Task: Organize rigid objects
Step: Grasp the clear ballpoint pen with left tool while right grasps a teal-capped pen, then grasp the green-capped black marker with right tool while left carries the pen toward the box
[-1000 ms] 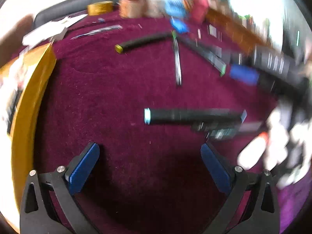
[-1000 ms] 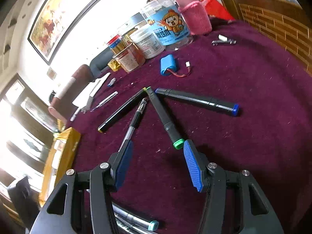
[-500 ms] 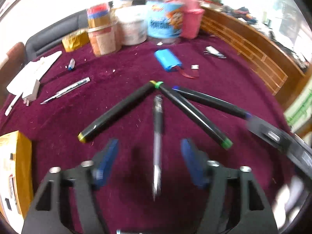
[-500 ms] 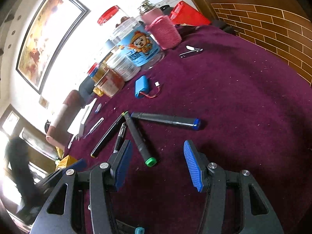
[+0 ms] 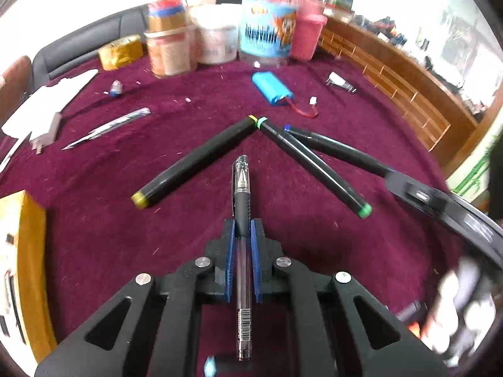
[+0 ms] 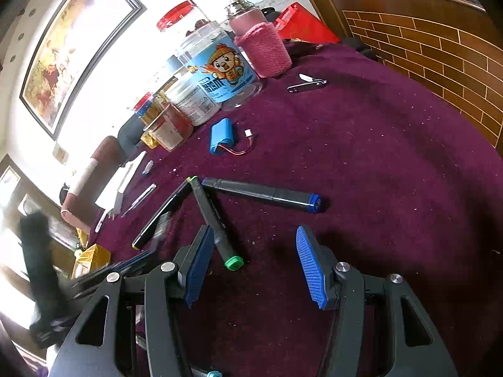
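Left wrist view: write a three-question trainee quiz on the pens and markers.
1. True or false: the left claw is shut on the pen.
2. Which marker cap lies nearest the right claw? A yellow, B green, C blue.
3. Fill in: the battery pack is ____ in colour.

Key: 1 true; 2 B; 3 blue.

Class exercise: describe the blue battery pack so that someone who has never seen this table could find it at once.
On the maroon cloth, look just in front of the big jar with the cartoon label. The battery pack lies there, the only blue block, trailing a red wire to a small white plug.
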`<control>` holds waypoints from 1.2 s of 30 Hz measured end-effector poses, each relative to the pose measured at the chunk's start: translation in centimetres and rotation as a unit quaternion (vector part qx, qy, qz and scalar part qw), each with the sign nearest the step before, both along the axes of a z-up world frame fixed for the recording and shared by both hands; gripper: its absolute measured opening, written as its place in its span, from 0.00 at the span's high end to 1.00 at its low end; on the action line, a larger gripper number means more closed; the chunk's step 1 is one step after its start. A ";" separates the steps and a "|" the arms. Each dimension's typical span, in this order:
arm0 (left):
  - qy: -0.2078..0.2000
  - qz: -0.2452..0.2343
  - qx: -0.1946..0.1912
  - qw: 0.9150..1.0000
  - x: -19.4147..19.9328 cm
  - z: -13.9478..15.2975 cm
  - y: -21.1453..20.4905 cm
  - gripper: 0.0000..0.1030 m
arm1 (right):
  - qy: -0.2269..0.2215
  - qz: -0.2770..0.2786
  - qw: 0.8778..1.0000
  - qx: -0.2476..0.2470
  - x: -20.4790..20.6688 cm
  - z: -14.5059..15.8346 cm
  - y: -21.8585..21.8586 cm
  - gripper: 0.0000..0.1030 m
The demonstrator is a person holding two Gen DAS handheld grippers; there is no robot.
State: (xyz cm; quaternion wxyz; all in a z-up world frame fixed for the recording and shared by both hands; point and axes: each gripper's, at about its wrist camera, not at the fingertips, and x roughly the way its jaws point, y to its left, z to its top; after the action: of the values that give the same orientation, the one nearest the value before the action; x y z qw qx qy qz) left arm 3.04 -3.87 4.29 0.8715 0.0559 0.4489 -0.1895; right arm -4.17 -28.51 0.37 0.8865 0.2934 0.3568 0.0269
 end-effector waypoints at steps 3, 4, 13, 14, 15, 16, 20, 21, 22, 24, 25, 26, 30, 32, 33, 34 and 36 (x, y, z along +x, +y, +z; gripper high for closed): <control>-0.022 0.004 -0.026 0.999 -2.9 2.0 2.5 0.93 | 0.006 -0.001 1.000 -0.005 0.2 -0.2 0.0 0.52; -0.032 0.007 -0.035 0.999 -4.3 2.9 3.5 0.93 | 0.007 -0.001 1.000 -0.009 0.2 -0.3 0.1 0.52; -0.063 0.034 -0.095 0.993 -11.1 4.6 10.0 0.93 | 0.011 0.029 0.998 -0.047 0.5 -0.4 1.8 0.52; -0.059 0.037 -0.100 0.993 -11.5 4.4 10.5 0.93 | 0.013 0.035 0.998 -0.052 0.6 -0.3 2.1 0.52; -0.051 0.040 -0.107 0.992 -11.8 4.1 11.1 0.93 | 0.020 0.044 0.997 -0.061 0.8 -0.1 2.6 0.52; -0.047 0.042 -0.110 0.992 -11.9 3.8 11.5 0.93 | 0.025 0.055 0.995 -0.077 0.9 0.4 3.3 0.52; -0.041 0.053 -0.131 0.989 -12.4 3.4 13.0 0.93 | 0.027 0.098 0.983 -0.150 2.5 2.9 6.7 0.52; -0.042 0.055 -0.133 0.989 -12.5 3.4 13.2 0.93 | 0.034 0.107 0.980 -0.165 3.4 3.1 7.3 0.52; -0.044 0.058 -0.134 0.988 -12.6 3.5 13.6 0.93 | 0.044 0.111 0.976 -0.182 4.5 3.2 7.8 0.52; -0.048 0.065 -0.139 0.987 -13.0 3.7 14.6 0.93 | 0.071 0.110 0.972 -0.196 6.6 2.7 8.2 0.53; -0.050 0.070 -0.139 0.987 -13.2 3.8 15.2 0.93 | 0.085 0.111 0.971 -0.193 7.7 2.2 8.3 0.53; -0.052 0.074 -0.139 0.986 -13.4 3.8 15.7 0.93 | 0.092 0.112 0.971 -0.190 8.5 1.8 8.4 0.55; -0.053 0.098 -0.147 0.983 -13.8 3.7 18.5 0.93 | 0.111 0.111 0.962 -0.221 10.6 0.3 9.7 0.58; -0.053 0.109 -0.156 0.980 -14.1 3.6 19.7 0.93 | 0.112 0.106 0.957 -0.246 11.0 0.2 10.4 0.60; -0.052 0.115 -0.162 0.979 -14.2 3.6 20.4 0.93 | 0.111 0.104 0.956 -0.251 11.1 0.2 10.5 0.65; -0.053 0.119 -0.165 0.978 -14.4 3.6 20.8 0.93 | 0.108 0.102 0.956 -0.252 11.0 0.2 10.6 0.71; -0.057 0.128 -0.168 0.976 -14.7 3.5 21.9 0.93 | 0.110 0.102 0.957 -0.248 10.9 0.4 10.6 0.88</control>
State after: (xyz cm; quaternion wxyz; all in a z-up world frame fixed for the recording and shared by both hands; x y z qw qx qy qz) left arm -11.69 18.00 7.83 0.9096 -0.1386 0.3638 -0.1454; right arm 6.71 -17.90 0.75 0.8793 0.0278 0.4755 -0.0041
